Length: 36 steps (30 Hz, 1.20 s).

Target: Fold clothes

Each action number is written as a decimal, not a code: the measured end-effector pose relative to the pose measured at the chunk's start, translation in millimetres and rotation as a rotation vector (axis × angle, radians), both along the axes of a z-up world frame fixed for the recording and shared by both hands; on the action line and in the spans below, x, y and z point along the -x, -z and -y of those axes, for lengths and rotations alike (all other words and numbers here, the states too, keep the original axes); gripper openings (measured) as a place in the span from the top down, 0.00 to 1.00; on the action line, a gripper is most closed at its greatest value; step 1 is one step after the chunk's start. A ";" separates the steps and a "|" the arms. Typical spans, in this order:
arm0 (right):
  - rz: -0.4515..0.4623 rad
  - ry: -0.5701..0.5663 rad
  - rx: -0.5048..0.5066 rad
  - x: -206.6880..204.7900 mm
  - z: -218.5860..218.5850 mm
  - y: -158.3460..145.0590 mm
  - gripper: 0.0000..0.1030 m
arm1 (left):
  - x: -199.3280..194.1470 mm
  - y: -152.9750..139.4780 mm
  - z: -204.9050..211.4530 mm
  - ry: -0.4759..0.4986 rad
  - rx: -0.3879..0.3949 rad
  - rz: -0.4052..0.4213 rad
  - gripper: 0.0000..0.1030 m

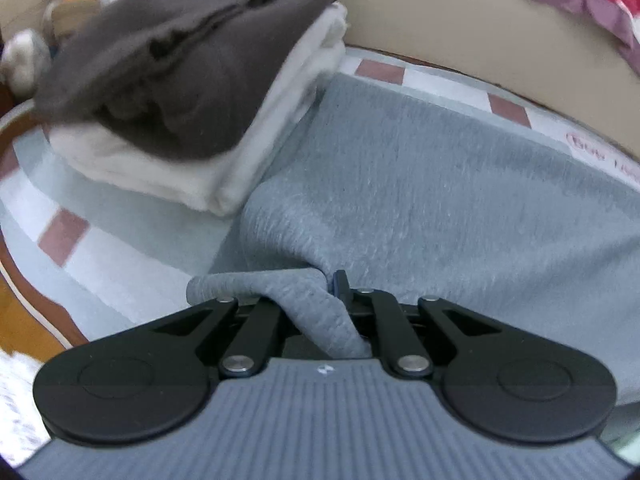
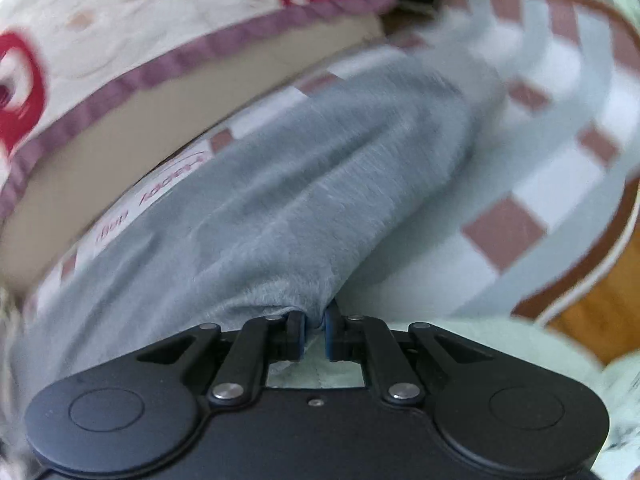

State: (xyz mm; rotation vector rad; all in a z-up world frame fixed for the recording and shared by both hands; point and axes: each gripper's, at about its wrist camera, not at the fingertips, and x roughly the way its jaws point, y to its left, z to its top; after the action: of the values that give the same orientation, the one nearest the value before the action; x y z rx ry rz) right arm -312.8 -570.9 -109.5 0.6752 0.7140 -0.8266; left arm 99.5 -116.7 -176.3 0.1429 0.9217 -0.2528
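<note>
A grey fleecy garment lies spread on a checked mat. My left gripper is shut on its near corner, and the cloth bunches up and drapes back between the fingers. In the right wrist view the same grey garment stretches away from my right gripper, which is shut on another edge of it. That edge is lifted off the mat, with a soft ridge running along the cloth. Both views are blurred.
A folded stack stands at the back left: a dark brown garment on top of a white one. A bed edge with a patterned quilt runs along the far side. Wooden floor shows past the mat's brown border.
</note>
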 end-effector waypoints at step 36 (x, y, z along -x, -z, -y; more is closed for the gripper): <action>-0.003 -1.076 0.372 -244.7 -173.1 -64.7 0.59 | -55.1 -62.3 15.4 0.215 0.006 -0.026 0.34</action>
State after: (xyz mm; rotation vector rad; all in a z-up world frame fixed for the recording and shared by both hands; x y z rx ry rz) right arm -68.2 -397.8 -44.9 -0.0945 0.7676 0.0496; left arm 154.6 -132.1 -114.0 0.2343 0.9322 -0.4578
